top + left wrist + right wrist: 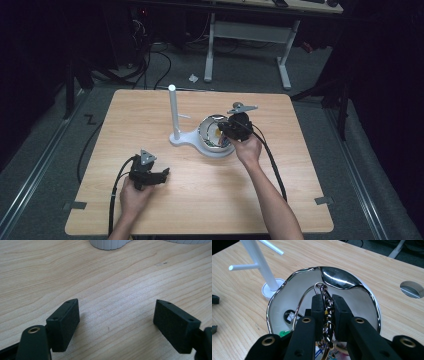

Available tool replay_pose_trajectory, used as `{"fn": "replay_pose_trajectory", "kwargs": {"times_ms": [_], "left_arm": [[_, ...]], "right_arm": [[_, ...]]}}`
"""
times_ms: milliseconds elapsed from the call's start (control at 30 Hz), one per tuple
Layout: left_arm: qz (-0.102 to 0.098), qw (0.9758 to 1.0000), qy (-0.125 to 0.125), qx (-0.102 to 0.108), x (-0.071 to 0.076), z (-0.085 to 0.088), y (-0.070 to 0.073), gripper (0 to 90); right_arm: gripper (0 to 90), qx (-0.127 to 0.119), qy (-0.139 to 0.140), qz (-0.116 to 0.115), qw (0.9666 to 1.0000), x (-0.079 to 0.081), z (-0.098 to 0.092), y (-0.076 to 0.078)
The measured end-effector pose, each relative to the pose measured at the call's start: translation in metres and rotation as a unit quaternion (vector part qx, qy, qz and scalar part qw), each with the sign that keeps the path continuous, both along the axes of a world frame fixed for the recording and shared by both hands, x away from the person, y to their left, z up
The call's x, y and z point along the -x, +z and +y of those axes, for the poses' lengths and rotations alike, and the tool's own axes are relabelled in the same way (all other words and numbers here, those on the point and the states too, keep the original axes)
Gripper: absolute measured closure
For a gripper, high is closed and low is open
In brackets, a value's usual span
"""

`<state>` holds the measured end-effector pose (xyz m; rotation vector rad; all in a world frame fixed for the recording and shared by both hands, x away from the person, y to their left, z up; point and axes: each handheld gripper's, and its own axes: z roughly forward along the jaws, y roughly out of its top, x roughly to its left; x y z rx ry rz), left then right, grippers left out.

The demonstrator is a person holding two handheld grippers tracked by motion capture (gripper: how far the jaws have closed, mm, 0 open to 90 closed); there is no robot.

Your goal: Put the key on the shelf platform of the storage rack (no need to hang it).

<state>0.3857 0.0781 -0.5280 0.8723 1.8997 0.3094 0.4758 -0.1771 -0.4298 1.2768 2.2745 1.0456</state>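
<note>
A: Where is the right claw (328, 312)?
B: Over the shiny metal bowl (352, 282), which sits on the wooden worktop (200, 185) just beside the white stand (173, 112). Its jaws are squeezed onto a dark twisted chain (327, 315) that carries a silver wire loop (305, 296) at its upper end.
A: And where does the chain hang?
B: Inside the bowl's rim, above some small colourful bits at the bottom that are too hidden to make out.
A: The left claw (116, 322)?
B: Low over bare worktop, well apart from the bowl, jaws spread wide with nothing between them.
</note>
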Motion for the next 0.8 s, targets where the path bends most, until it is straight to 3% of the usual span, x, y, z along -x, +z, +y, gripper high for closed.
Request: {"fn": "replay_pose_trajectory", "kwargs": {"times_ms": [500,700,800], "left_arm": [[0.000,1.0000,0.000,0.000,0.000,0.000,0.000,21.3],[0.000,1.0000,0.000,0.000,0.000,0.000,0.000,21.3],[0.000,1.0000,0.000,0.000,0.000,0.000,0.000,21.3]], "right_arm": [[76.8,-0.002,-0.014,0.011,0.9998,-0.005,-0.006,-0.005],[69.0,-0.002,-0.017,0.006,0.9998,-0.001,-0.011,-0.001],[65.1,-0.014,-0.016,0.004,0.9998,0.001,-0.014,0.002]]}}
